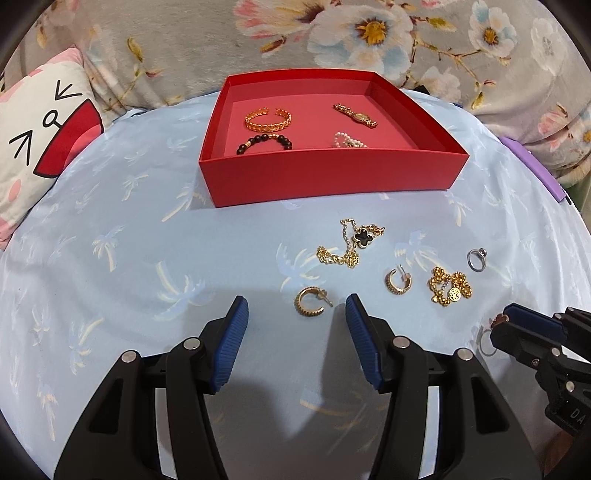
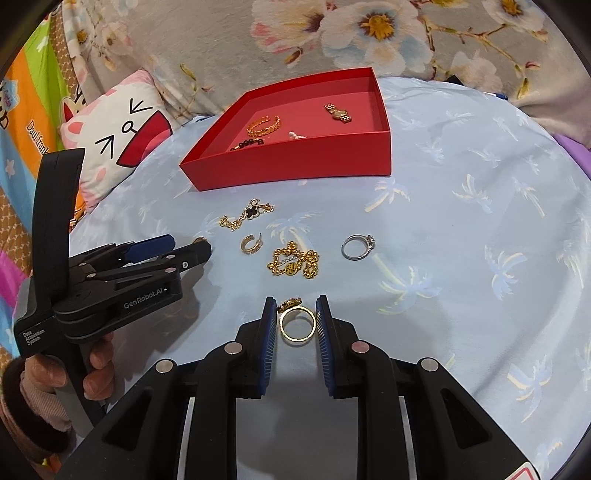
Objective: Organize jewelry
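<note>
Pearl bracelet point(image 2: 296, 136) half behind box wall point(image 2: 295, 162)

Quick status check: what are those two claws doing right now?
Right gripper shut on gold ring. Left gripper open around hoop earring, not touching. Red box ahead, path unobstructed.

This looks like a home — most likely a bedroom or living room, going by the soft furnishings. A pale blue cloth printed with palm trees point(image 1: 110, 258) covers the surface, a grey floral blanket point(image 1: 369, 33) is heaped behind it, and a cartoon-face pillow point(image 2: 118, 125) leans beside a bright printed fabric point(image 2: 26, 122) — household things throughout.
</note>
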Tool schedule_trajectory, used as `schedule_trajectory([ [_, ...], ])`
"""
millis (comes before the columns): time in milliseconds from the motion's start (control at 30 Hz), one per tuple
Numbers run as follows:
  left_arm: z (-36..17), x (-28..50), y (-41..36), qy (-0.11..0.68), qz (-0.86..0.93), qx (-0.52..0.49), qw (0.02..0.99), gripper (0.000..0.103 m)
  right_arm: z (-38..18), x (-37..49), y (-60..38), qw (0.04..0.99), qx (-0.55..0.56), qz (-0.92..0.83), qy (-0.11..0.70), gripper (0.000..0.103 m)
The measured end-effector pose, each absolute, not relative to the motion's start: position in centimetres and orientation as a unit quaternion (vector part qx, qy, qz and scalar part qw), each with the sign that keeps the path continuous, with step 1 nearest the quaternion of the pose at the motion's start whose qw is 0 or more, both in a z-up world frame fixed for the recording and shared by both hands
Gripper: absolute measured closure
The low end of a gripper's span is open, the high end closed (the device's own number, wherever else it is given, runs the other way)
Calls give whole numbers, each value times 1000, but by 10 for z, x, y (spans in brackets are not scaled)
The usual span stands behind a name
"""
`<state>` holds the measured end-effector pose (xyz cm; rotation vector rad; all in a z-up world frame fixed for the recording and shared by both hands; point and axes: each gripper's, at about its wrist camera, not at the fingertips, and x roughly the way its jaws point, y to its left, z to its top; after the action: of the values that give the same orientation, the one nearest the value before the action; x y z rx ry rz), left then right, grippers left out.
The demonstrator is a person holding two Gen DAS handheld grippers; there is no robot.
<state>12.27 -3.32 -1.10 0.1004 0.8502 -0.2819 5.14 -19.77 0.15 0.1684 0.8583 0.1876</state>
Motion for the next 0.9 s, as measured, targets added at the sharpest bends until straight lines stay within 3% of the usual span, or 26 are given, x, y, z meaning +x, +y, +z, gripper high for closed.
schedule_trajectory([
  [233, -11, 125, -37, 410, -138, 51, 900, 55, 2, 52, -200, 901, 85, 90, 415, 83],
  [500, -10, 125, -38, 408, -150, 46, 899, 83, 1, 52, -198, 900, 86, 91, 418, 83],
  [900, -9, 123, -38, 407, -160, 43, 898, 84, 2, 52, -201, 902, 88, 86, 415, 83],
])
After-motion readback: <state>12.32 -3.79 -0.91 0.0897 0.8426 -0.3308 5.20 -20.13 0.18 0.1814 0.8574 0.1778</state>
